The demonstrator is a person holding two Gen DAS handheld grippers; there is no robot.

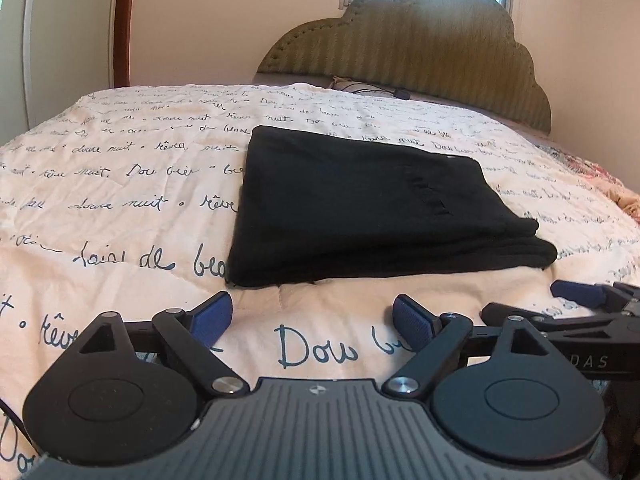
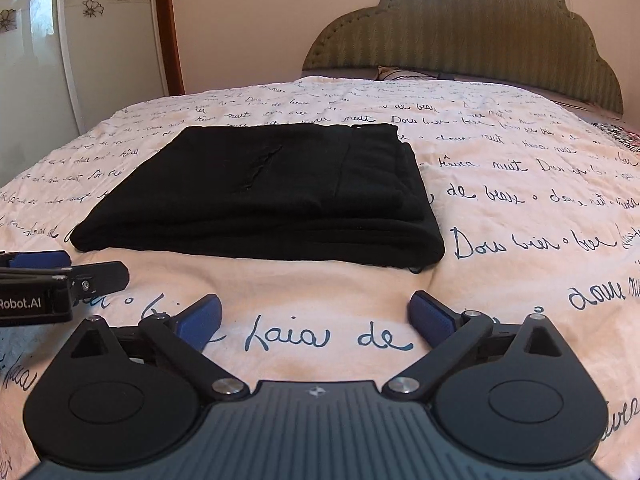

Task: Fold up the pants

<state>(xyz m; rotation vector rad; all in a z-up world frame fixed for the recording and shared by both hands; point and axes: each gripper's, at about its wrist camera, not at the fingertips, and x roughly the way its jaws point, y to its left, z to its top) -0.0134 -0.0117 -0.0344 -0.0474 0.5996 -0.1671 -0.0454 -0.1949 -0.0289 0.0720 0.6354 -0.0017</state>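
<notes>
The black pants (image 1: 368, 208) lie folded into a flat rectangular stack on the bed, also in the right wrist view (image 2: 272, 192). My left gripper (image 1: 312, 320) is open and empty, just short of the stack's near edge. My right gripper (image 2: 316, 320) is open and empty, also a little in front of the stack. The right gripper shows at the right edge of the left wrist view (image 1: 580, 304). The left gripper shows at the left edge of the right wrist view (image 2: 52, 276). Neither touches the pants.
A cream quilt with blue handwriting (image 1: 120, 168) covers the bed. A green padded headboard (image 1: 420, 48) stands at the far end with a dark cable (image 1: 384, 91) lying before it. A wooden door frame (image 1: 124, 20) is at the far left.
</notes>
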